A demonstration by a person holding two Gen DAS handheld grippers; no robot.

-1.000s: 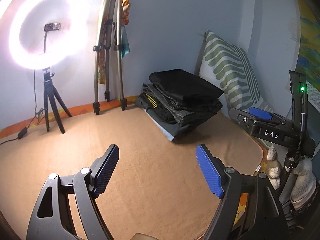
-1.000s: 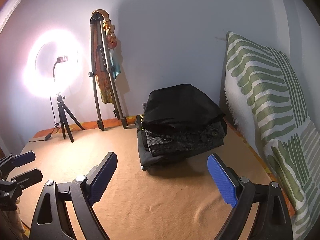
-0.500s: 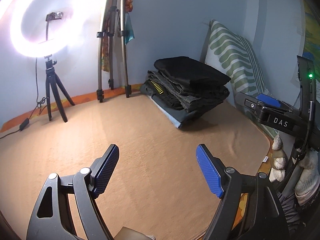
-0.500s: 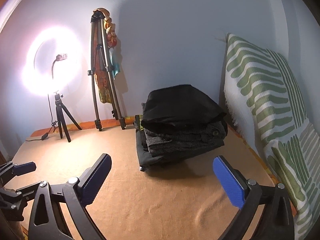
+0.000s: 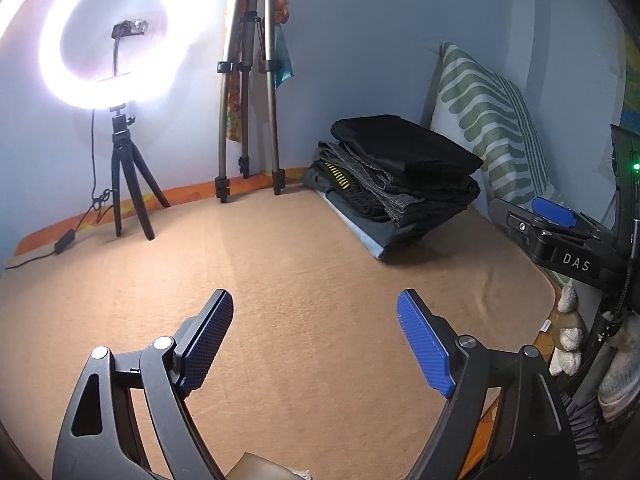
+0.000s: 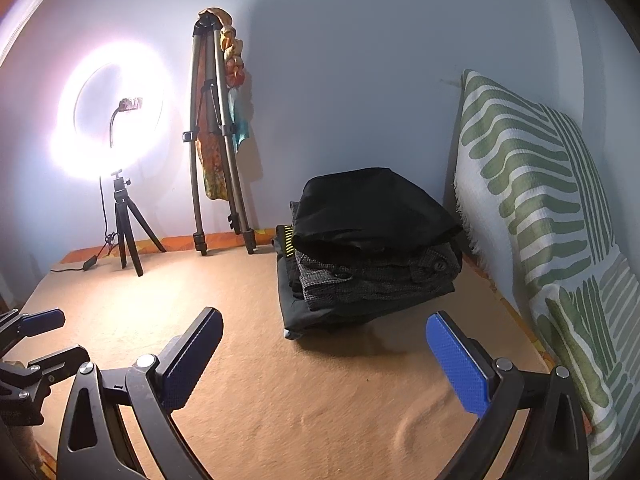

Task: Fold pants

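A stack of folded pants sits at the back right of a tan blanket; a black pair lies on top, grey ones beneath. My left gripper hovers over bare blanket well short of the stack, its jaws opening with nothing between the blue pads. My right gripper stands wide open just in front of the stack, empty. The right gripper also shows at the right edge of the left wrist view, and the left gripper at the left edge of the right wrist view.
A lit ring light on a small tripod stands at the back left, its cable trailing on the blanket. A tall folded tripod leans on the wall. A green-striped cushion lines the right side.
The right gripper's jaws have spread wider. In the left wrist view the wall, light and stack have slid upward and the pads stand slightly further apart.
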